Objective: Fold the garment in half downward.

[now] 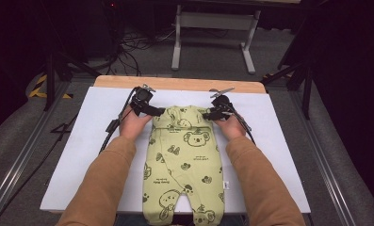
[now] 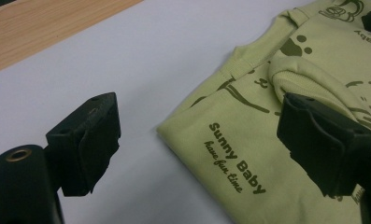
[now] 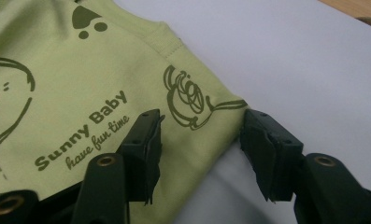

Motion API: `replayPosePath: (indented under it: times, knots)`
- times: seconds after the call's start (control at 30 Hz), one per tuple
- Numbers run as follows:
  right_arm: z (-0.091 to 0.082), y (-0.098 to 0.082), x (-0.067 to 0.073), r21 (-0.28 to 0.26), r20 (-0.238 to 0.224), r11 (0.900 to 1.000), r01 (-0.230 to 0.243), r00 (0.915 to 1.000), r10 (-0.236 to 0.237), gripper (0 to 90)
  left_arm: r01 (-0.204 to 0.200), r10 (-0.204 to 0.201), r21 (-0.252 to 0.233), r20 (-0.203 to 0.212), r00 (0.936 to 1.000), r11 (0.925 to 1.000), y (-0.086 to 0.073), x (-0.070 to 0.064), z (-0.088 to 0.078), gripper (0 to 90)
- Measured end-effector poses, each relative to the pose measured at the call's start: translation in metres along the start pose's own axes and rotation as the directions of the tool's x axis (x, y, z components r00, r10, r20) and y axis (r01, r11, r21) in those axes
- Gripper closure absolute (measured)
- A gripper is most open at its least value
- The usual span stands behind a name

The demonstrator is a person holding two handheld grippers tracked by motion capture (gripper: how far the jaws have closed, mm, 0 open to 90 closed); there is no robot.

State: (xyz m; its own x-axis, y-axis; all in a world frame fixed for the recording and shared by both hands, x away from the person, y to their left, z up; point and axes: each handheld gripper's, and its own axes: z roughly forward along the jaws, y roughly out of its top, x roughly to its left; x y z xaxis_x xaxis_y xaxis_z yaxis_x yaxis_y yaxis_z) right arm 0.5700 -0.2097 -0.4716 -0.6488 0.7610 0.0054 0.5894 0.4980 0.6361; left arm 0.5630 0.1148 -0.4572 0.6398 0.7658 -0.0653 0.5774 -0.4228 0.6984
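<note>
- Baby romper (image 1: 184, 162): light green, printed with bears, lies flat on the white worktop (image 1: 90, 141), its top part folded at the far end.
- Left tool (image 1: 157, 112): jaws spread, one on the romper's far left corner, one over bare worktop.
- Right tool (image 1: 208, 114): jaws partly apart, straddling the romper's far right corner; no pinch yet.

I read this as a lab or recording bay, not a home. My work surface is a white board (image 1: 95, 141) laid on a wooden tabletop (image 1: 175, 84), with metal rails (image 1: 15, 165) running along the grey floor at nine and three o'clock. At twelve o'clock stands a bare white table frame (image 1: 213, 33), at eleven o'clock loose black cables (image 1: 133, 52) sprawl on the floor, and black-and-yellow hazard tape (image 1: 41, 87) marks ten o'clock. Dark drapes close it in.
</note>
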Motion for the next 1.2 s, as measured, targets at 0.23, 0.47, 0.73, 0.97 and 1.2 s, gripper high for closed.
replayPosePath:
  times: [0.23,0.47,0.73,0.97,1.2]
  knots:
    - [-0.001,0.003,0.005,0.022,-0.024,1.0,0.019,0.9995,-0.018,70.3,-0.027,0.027,0.024,-0.021,0.9994,0.9994,0.0,-0.005,0.003,14.7]
    - [-0.001,0.006,0.012,0.046,-0.034,0.999,0.027,0.9991,-0.025,82.0,-0.034,0.038,0.096,-0.046,0.9982,0.9948,-0.002,-0.007,0.011,23.2]
    - [-0.001,0.005,0.012,0.041,-0.033,0.999,0.033,0.9989,-0.032,81.9,0.001,0.005,0.149,-0.04,0.9992,0.9888,-0.007,-0.005,0.023,23.2]
    - [-0.001,0.005,0.013,0.043,-0.025,0.998,0.04,0.9989,-0.039,81.9,0.03,-0.029,0.149,-0.012,0.9995,0.9884,-0.008,-0.007,0.022,33.9]
    - [-0.001,0.004,0.014,0.038,-0.022,0.999,0.032,0.9993,-0.031,81.9,0.011,-0.018,0.163,0.042,0.9989,0.9866,-0.006,-0.014,0.019,61.8]
